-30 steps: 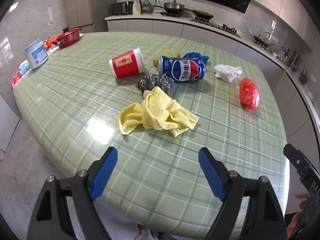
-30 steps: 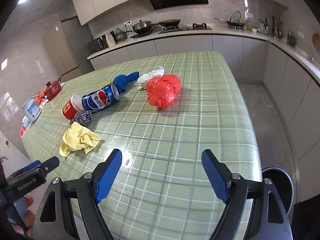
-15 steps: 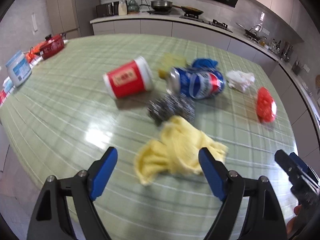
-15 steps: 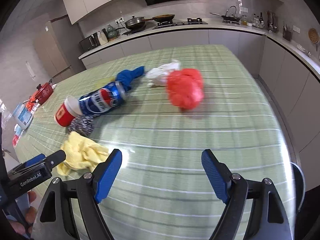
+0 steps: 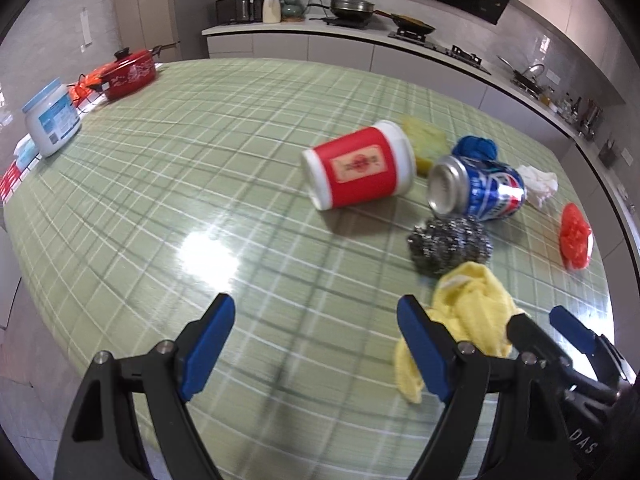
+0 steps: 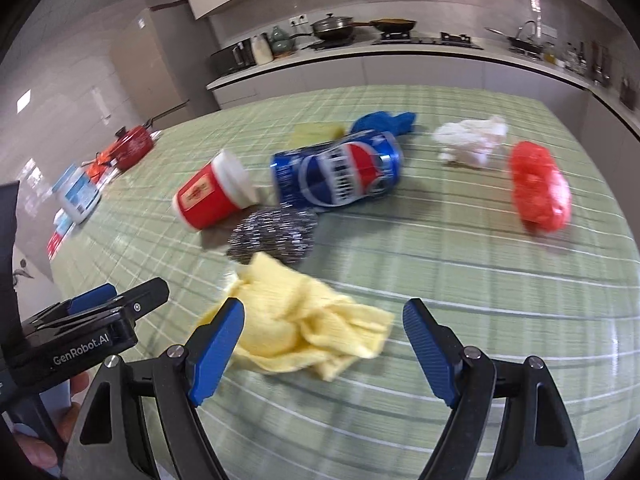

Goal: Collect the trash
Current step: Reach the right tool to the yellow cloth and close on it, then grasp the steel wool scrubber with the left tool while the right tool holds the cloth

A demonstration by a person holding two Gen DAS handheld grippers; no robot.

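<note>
Above the green table (image 5: 168, 168), both the left gripper (image 5: 316, 340) and right gripper (image 6: 324, 344) gape wide, holding nothing.

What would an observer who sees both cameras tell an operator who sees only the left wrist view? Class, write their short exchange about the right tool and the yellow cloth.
Operator: I see only an edge of the right tool. Is it holding anything?
Observer: No. The right tool stands open, with nothing gripped.
Operator: My own finger hides part of the yellow cloth. How does it lie?
Observer: The yellow cloth is one crumpled heap, and its near edge shows between that tool's fingers.
</note>
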